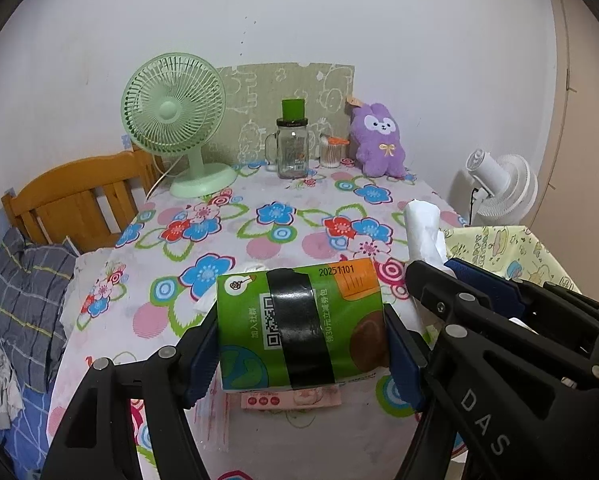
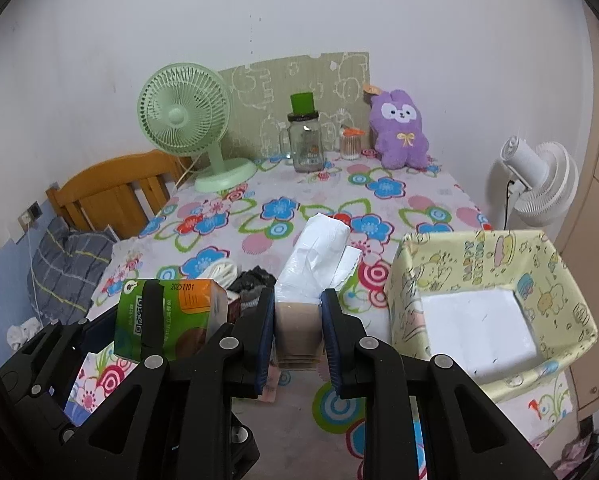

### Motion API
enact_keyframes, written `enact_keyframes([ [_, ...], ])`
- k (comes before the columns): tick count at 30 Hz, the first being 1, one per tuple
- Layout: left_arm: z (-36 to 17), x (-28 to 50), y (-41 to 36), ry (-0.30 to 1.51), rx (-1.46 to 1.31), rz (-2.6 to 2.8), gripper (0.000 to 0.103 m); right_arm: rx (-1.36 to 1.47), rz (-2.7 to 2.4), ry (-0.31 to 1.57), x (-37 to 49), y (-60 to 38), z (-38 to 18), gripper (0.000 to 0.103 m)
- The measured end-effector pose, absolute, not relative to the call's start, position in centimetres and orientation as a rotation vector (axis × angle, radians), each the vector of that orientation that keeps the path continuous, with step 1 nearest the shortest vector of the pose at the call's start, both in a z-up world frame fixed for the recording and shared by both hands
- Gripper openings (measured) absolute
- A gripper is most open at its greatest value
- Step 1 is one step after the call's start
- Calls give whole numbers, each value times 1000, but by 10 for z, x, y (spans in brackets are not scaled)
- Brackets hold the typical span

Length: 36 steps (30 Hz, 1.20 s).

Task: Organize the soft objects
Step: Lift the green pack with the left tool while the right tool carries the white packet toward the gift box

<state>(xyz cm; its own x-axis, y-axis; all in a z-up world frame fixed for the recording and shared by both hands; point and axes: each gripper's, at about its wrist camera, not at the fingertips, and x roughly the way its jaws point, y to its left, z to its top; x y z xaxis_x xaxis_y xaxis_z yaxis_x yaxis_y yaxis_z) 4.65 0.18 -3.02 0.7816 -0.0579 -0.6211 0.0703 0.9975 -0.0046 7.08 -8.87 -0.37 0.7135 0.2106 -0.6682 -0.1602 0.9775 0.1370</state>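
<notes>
The table is the biggest thing here. It wears a cloth with bright flowers. Next in size is the yellow box at the right side of the table. Inside, only its white floor shows, with no soft thing on the part in view. So the tidy-up looks like it has only just begun, or is at an early step.

Two soft packs are off the table now, one in each tool. The left gripper squeezes the green pack from both sides. This pack has a black band around it. The right gripper is clamped tight on the white pack, which sticks up tall between the pads. Both packs hang above the near part of the table, left of the box.

What is left, most likely: carry both packs over the box and let them go. A white soft thing and a dark soft thing lie on the table behind the packs, and may need a home too. The purple bunny sits at the far edge.

Counting: one box, two packs, two grippers, one bunny, two fans, one green and one white, and one glass jar.
</notes>
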Motion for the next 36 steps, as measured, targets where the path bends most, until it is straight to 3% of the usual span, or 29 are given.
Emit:
enact_keyframes([
  [36,-17,79,-100,630,59,-153,74,82,137,704,97,-189,10,26],
])
